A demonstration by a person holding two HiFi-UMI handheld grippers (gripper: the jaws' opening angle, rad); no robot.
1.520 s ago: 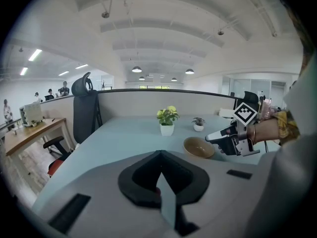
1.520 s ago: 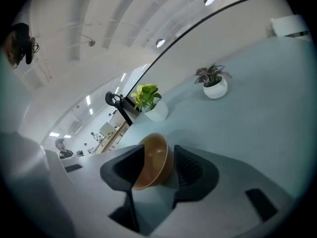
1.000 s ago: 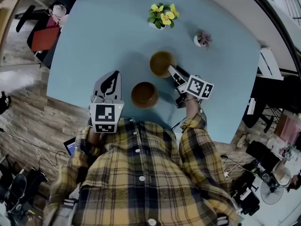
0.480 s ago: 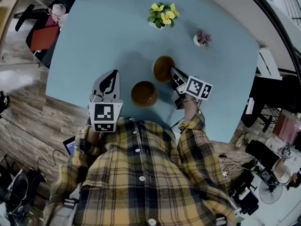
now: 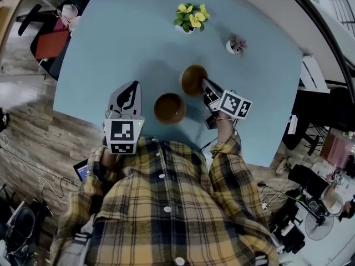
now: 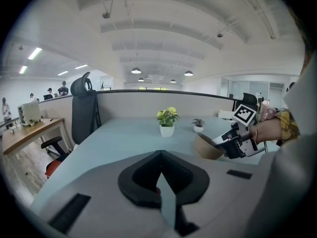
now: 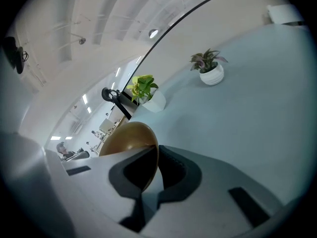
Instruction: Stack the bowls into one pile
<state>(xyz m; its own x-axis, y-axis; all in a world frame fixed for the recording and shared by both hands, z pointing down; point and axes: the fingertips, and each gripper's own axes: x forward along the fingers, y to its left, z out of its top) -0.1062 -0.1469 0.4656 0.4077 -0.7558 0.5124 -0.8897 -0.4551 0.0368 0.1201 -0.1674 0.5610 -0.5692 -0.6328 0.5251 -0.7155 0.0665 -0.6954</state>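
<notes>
A: Any writing showing?

B: Nothing in words. Only black-and-white square markers are showing, on the left gripper (image 5: 132,87) and the right gripper (image 5: 203,84).

A: Where is the bowl sitting against the jaws?

B: The right jaws have just been closing and are now pinching the thin rim of the far bowl (image 5: 192,80), with the rim running between the pads. That bowl is tilting, just above frame centre. The near bowl (image 5: 169,108) is resting upright on the desk (image 5: 105,43), lower left of the far one and apart from it. The left jaws are pressing together on nothing, left of the near bowl.

A: Materials?

B: Both bowls are looking round, smooth and brown, with thin walls. The desk is looking flat, smooth and pale blue.
</notes>
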